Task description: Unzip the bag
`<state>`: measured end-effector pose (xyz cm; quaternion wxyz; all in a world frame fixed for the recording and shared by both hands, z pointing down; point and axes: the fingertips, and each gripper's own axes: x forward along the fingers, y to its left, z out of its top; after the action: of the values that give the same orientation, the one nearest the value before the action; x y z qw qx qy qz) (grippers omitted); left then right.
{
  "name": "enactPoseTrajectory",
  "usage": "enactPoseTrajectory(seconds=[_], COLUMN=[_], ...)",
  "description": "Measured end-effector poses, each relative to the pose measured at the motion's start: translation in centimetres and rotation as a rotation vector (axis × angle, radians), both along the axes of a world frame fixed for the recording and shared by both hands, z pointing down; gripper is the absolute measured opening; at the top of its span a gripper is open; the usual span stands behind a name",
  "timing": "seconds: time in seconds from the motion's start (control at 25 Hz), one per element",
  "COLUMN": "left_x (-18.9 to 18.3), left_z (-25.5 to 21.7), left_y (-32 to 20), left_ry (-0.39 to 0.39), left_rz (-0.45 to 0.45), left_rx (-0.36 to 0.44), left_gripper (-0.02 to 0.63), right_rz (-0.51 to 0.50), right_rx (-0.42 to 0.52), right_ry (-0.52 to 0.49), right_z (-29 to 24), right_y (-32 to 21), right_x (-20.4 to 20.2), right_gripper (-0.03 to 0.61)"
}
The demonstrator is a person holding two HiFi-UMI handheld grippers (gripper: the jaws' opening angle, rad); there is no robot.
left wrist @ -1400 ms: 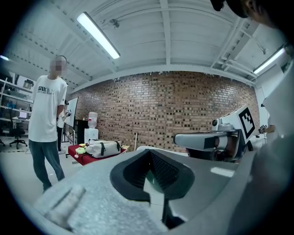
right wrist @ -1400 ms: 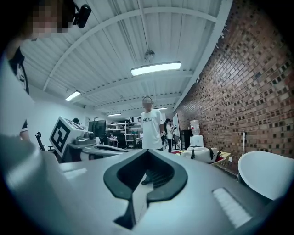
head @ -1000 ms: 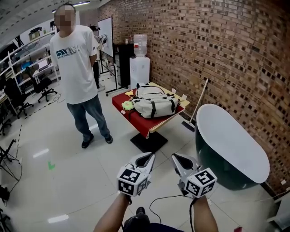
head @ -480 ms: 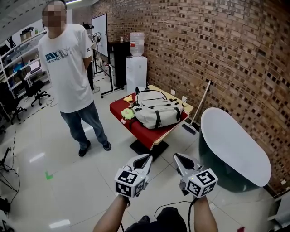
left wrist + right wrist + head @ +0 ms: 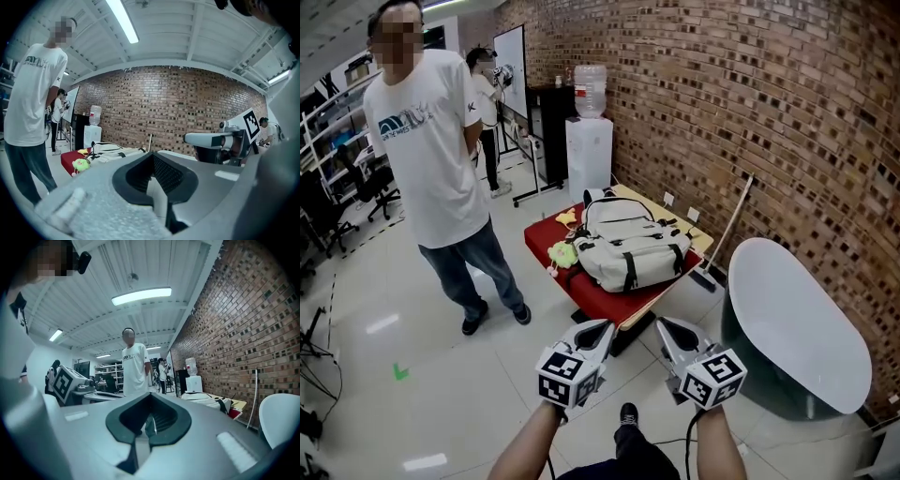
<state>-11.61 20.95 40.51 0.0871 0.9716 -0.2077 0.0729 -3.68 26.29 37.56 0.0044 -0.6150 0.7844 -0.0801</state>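
Observation:
A light grey backpack with black straps lies on a small table covered in red cloth, a couple of steps ahead of me. Its zips look closed from here. My left gripper and right gripper are held side by side low in the head view, well short of the table, both shut and holding nothing. In the left gripper view the backpack shows far off beyond the left gripper. In the right gripper view the backpack lies at the right, past the right gripper.
A person in a white T-shirt stands left of the table. A white bathtub sits at the right by the brick wall, with a broom leaning there. A water dispenser stands behind the table. A green plush toy lies beside the backpack.
The view has come closer to the table: the backpack and the standing person look larger and nearer. Both grippers keep their place in front of me, still shut.

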Motion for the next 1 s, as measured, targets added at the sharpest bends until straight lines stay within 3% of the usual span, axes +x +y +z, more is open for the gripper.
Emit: enactPoseTrajectory(seconds=[0.44,0.8,1.0], left_x=[9.5,11.1,12.7], left_z=[1.6,3.9,5.1], left_y=[-11.5,-18.2,-23.3], left_ry=[-0.081,-0.126,-0.153], left_rz=[-0.106,-0.179,-0.193], left_rx=[-0.019,-0.062,-0.083], left_gripper=[0.005,0.005,0.005], right_rz=[-0.097,-0.167,-0.121], right_rx=[-0.021,-0.068,-0.087], right_ry=[-0.045,-0.032,-0.004], right_z=[1.0,2.7,3.1], right_y=[-12.3,-20.4,-24.4], right_x=[10.4,12.9,15.8], right_gripper=[0.006,0.006,0.006])
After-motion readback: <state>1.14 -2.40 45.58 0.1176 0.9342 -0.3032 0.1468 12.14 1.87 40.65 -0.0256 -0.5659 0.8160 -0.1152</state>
